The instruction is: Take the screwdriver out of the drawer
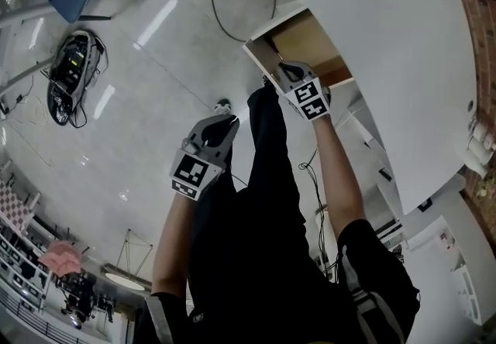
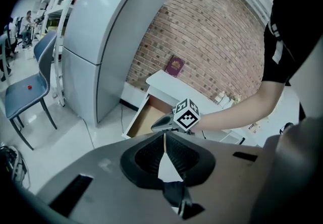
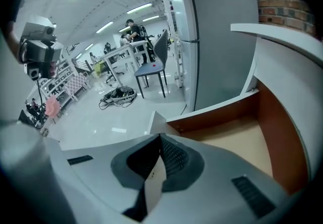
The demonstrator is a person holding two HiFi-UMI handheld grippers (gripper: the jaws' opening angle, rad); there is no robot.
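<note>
The drawer (image 1: pixel 310 44) stands pulled out from under the white bench (image 1: pixel 403 63), and everything hangs on it. The right gripper (image 1: pixel 288 71) is at the drawer's open front corner, nose over the lip, its jaws pressed together with nothing between them. Looking along those jaws, I see only bare tan bottom and brown side wall. No screwdriver shows in any part of the drawer that is in sight. It may lie further back under the bench top or beneath the gripper's own body; I cannot tell which.

The left gripper (image 1: pixel 221 122) hangs well apart from the drawer, out over the pale floor on the near side. Its jaws are also closed on nothing, pointing back toward the drawer.

By my reckoning the reach is only starting. The right jaws would have to spread before they could take anything.

A screwdriver ought to be light and stiff, no trouble to lift. A round handle may roll on that smooth bottom if nudged, though. The handle looks the better place to pinch, squarely across its thickest part. The thin steel shaft would likely be slick and could twist between the jaws.
</note>
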